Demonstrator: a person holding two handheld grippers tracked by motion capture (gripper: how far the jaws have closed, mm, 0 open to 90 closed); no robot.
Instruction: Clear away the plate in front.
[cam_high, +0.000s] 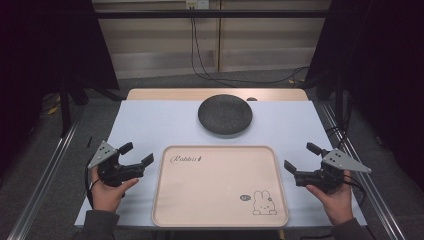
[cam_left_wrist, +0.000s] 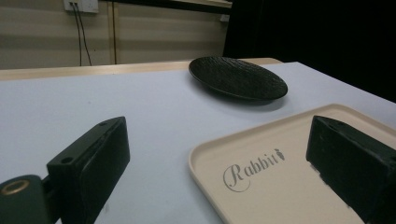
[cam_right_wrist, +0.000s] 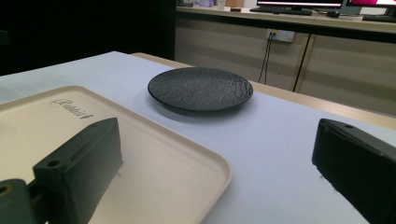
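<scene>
From above, the left gripper (cam_high: 137, 153) and right gripper (cam_high: 301, 156) are held with jaws spread, nothing gripped, flanking the beige tray (cam_high: 220, 220) on the worktop (cam_high: 150, 125). In both gripper views, spread empty jaws are seen, the black plate (cam_left_wrist: 238, 77) lying beyond the tray.

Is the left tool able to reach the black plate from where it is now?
Probably yes. The left tool is open and holds nothing, and only bare white table lies between it and the black plate. The beige tray sits to its side, not in the way.
</scene>
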